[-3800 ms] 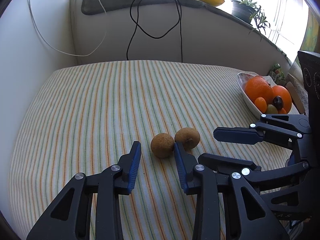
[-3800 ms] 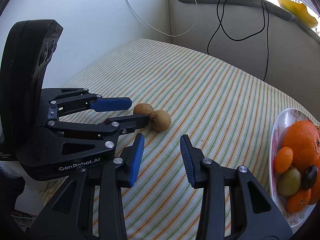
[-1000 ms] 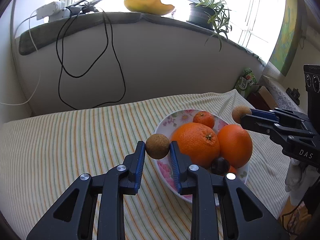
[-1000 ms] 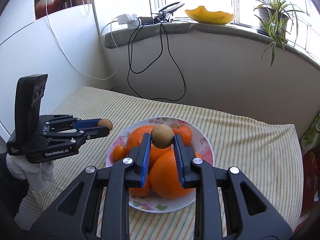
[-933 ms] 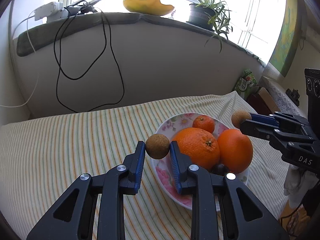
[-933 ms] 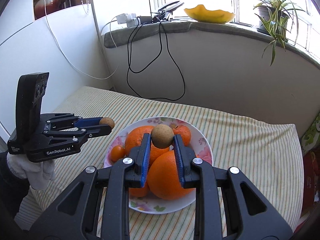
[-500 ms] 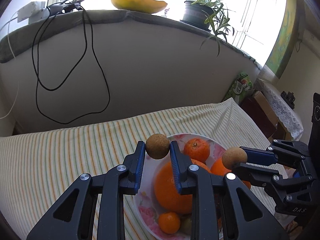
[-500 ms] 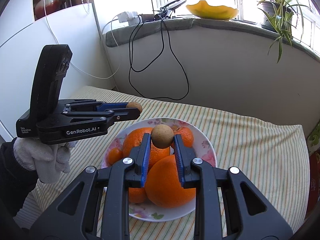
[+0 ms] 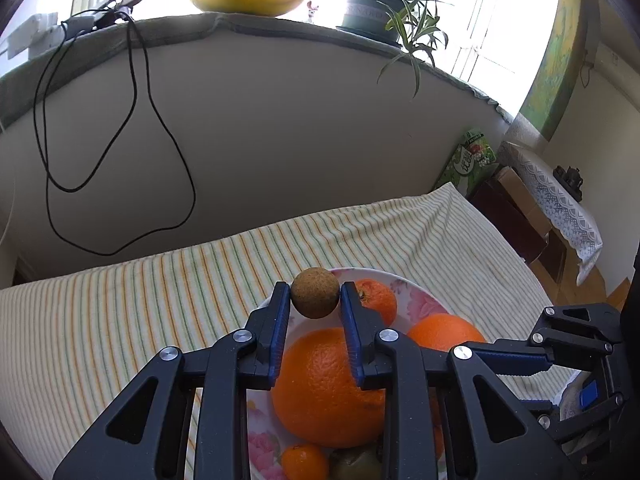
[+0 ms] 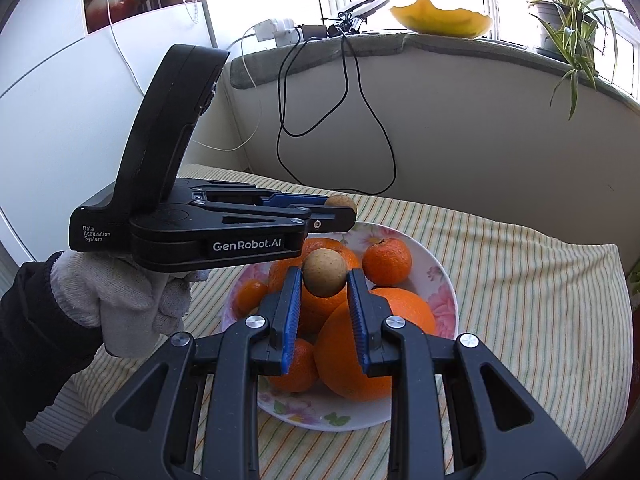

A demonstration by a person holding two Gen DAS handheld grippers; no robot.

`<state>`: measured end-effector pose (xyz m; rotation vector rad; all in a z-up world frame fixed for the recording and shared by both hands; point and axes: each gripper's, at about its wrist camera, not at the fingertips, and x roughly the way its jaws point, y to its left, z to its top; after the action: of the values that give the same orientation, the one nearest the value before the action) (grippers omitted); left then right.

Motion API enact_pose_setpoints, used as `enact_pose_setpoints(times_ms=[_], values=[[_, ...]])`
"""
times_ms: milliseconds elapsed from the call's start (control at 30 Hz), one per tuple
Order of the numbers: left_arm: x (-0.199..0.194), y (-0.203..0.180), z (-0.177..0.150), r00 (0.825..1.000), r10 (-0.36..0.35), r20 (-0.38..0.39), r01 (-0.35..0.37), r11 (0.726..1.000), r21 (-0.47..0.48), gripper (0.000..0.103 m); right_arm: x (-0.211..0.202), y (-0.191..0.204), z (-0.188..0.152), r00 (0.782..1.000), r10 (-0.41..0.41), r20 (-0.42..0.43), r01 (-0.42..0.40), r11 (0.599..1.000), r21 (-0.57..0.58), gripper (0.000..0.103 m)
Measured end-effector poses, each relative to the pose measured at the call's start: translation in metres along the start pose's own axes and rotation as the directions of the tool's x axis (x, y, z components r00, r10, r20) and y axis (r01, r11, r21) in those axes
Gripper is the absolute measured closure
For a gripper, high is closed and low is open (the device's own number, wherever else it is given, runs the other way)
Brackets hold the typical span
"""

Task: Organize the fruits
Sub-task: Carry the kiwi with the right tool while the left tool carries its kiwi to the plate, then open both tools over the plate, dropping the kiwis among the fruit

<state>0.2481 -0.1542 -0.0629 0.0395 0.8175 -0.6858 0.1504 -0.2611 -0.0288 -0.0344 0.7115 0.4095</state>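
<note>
- Fruit first: my left tool (image 9: pixel 315 296) has a small brown round fruit (image 9: pixel 315 293) between its blue pads, and its jaws are opening; the fruit sits at the very tips, with the pads close against its sides
- my right tool (image 10: pixel 324 278) is clamped on a second brown fruit (image 10: pixel 324 273), gripped at the fingertips with the jaws drawn narrow
- both tools hang over the flowered plate (image 10: pixel 440 276), which rests on the striped cloth (image 10: pixel 520 280) covering the bench
- in the plate lie two big oranges: one (image 9: pixel 328 384) straight under my left tool, the other (image 9: pixel 444 332) just beside it towards the right tool
- a smaller mandarin (image 9: pixel 378 296) lies at the far side of the plate, close behind the right pad of my left tool
- another small mandarin (image 9: pixel 304 460) and a greenish fruit (image 9: pixel 352 466) sit at the near edge in the left wrist view, partly hidden by my tool
- from the right wrist view my left hand (image 10: pixel 120 304) wears a white knit glove with a dark sleeve and grips the left tool's handle
- on the sill behind stand a yellow dish (image 10: pixel 440 18) and a potted plant (image 10: pixel 568 4); a black cable (image 10: pixel 360 120) loops down the wall
</note>
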Motion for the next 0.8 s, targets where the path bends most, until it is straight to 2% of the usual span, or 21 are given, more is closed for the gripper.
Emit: enact_pose_setpoints(times_ms=[267, 333, 400, 567, 667, 800], values=[[-0.003, -0.002, 0.001, 1.0, 0.006, 0.001, -0.006, 1.0, 0.003, 0.071, -0.004, 0.004, -0.005, 1.0, -0.007, 0.003, 0.007, 1.0, -0.012, 0.076], [-0.005, -0.002, 0.0, 1.0, 0.012, 0.002, -0.012, 1.0, 0.005, 0.071, -0.006, 0.003, -0.005, 1.0, -0.011, 0.014, 0.011, 1.0, -0.008, 0.062], [-0.006, -0.002, 0.0, 1.0, 0.013, 0.003, -0.013, 1.0, 0.003, 0.071, -0.008, 0.003, -0.005, 1.0, -0.009, 0.022, 0.01, 1.0, -0.004, 0.057], [-0.01, -0.003, -0.001, 1.0, 0.022, 0.007, -0.022, 1.0, 0.005, 0.071, -0.01, -0.001, -0.005, 1.0, -0.014, 0.023, 0.014, 1.0, 0.007, 0.057], [-0.016, -0.005, -0.001, 0.999, 0.03, 0.019, -0.03, 1.0, 0.006, 0.066, -0.012, -0.001, -0.007, 1.0, -0.015, 0.022, 0.015, 1.0, 0.013, 0.057], [-0.024, -0.011, -0.003, 0.999, 0.039, 0.029, -0.039, 0.999, 0.019, 0.066, -0.016, 0.002, -0.008, 0.999, -0.02, 0.027, 0.019, 1.0, 0.012, 0.051]])
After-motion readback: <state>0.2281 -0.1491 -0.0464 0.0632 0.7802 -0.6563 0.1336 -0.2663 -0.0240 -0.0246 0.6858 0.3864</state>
